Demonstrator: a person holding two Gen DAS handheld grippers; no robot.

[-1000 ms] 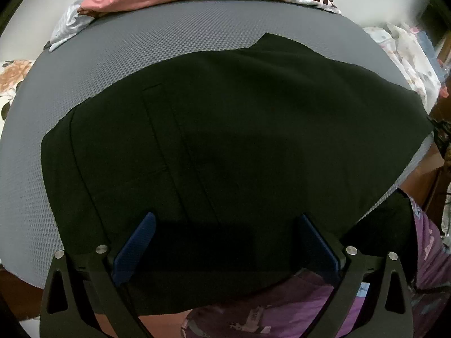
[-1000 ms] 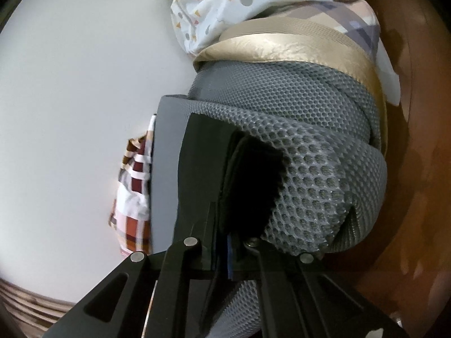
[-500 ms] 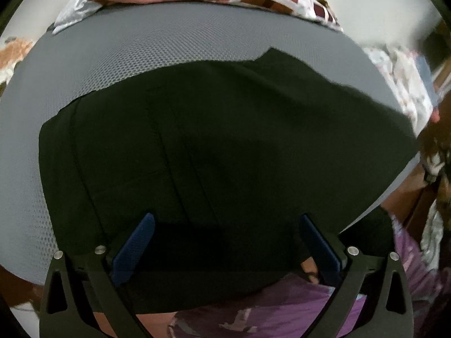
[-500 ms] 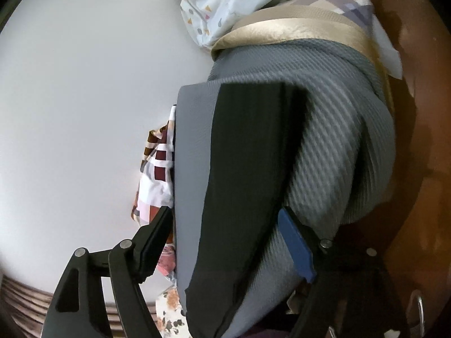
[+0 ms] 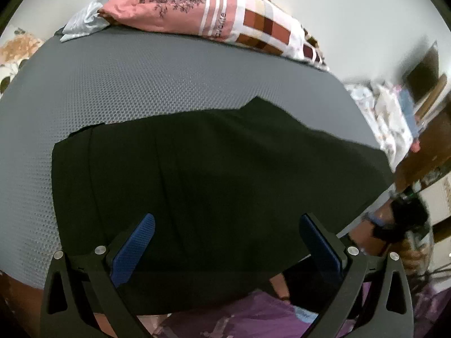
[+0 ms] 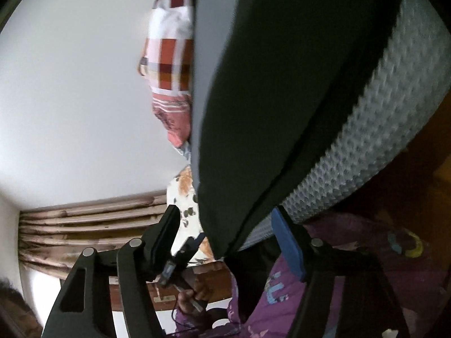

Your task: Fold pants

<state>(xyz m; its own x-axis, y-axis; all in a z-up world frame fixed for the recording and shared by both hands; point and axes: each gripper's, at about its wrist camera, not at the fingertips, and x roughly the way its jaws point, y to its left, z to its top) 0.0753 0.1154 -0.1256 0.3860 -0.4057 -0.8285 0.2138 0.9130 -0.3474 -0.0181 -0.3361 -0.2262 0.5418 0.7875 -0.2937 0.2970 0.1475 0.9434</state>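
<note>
My left claw (image 5: 225, 242) hangs over the near edge of the black pants (image 5: 214, 186), its two blue pads (image 5: 135, 245) standing wide apart with nothing pinched between them; the cloth lies below them, untouched as far as I can tell. The pants lie spread flat on the grey mesh-textured mattress (image 5: 157, 76), already doubled into a broad dark slab, with seams running away from me and a small peak along the far edge. Beyond them a pink and checked pillow (image 5: 225, 19) sits at the far side of the bed, well apart from the pants.

The fabric looks soft, thin and light, matte rather than slick. I judge that it will drape and sag the instant I lift it, so one pinch in the middle would only bunch it. The stiffer places are the seams and the layered edges, and those are where I would take hold: one corner per claw, all layers caught together, kept taut between both hands while carried over.

My right claw (image 6: 225, 242) looks along the bed's near side, at the pants' edge (image 6: 282, 112) lying on the mattress (image 6: 394, 112). Its jaws are closing from a wide spread, and the pads do not press on any cloth; the fold's corner sits just ahead, between the fingers. Purple printed clothing (image 6: 352, 276) of the person shows beneath.
</note>
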